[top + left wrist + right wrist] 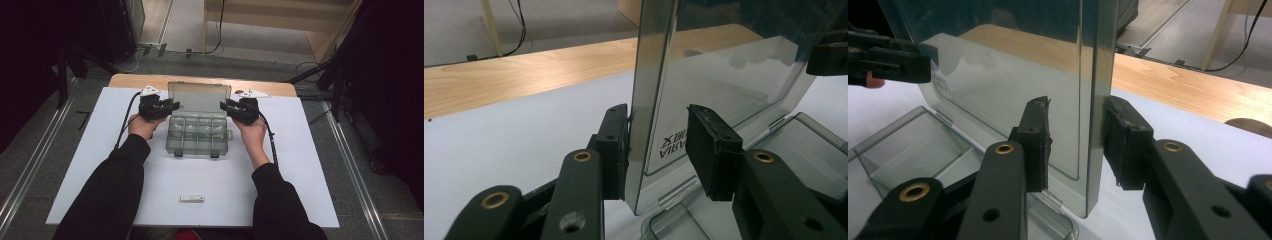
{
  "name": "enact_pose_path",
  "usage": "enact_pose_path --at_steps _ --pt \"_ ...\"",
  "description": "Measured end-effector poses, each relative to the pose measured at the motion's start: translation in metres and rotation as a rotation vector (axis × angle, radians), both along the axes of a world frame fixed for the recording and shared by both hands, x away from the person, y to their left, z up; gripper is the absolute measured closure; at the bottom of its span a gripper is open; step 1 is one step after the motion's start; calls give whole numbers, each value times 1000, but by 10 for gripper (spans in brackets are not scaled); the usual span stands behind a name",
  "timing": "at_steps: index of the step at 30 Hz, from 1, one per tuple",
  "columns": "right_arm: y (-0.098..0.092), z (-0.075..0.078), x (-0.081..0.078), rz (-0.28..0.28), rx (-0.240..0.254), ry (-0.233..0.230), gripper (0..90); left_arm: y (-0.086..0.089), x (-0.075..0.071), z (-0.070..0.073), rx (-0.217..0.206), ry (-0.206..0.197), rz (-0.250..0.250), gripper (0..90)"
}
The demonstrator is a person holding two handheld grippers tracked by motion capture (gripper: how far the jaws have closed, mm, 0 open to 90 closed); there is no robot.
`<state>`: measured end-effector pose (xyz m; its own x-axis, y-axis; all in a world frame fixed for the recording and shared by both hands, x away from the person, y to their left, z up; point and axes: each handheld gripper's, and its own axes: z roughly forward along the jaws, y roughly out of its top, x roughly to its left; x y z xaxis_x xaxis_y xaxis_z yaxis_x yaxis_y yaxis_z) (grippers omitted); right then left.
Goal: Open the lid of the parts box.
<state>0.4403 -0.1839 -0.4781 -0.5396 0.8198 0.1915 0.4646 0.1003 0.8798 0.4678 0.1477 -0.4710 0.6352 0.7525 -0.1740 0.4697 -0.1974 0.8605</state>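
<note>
Box lid (724, 75): clear smoky plastic, glossy, smooth. Table edge (524, 75): pale wood w/ matt white sheet (310, 150). Gripper pads (1035, 145) looked matt black, rough.

contents of the organizer box (198, 134) compartments too tiny to make out, small white bar (192, 199) too

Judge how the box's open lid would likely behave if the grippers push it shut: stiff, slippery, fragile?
The lid looks like thin, clear hard plastic standing upright, so probably stiff and light. Its glossy faces could slip between the left gripper and right gripper. The box seems light enough to slide when pushed.
</note>
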Motion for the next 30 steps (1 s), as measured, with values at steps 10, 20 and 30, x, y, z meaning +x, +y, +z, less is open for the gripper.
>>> enact_pose_path --at_steps 10,20,30 --pt "0 -2 10 -22 4 31 677 -7 5 -2 17 2 44 605" --pt "-1 -2 18 -10 -7 42 669 -6 11 -5 17 9 40 603" --pt "-2 -6 27 -29 -12 63 660 -6 16 -16 -21 65 66 584"
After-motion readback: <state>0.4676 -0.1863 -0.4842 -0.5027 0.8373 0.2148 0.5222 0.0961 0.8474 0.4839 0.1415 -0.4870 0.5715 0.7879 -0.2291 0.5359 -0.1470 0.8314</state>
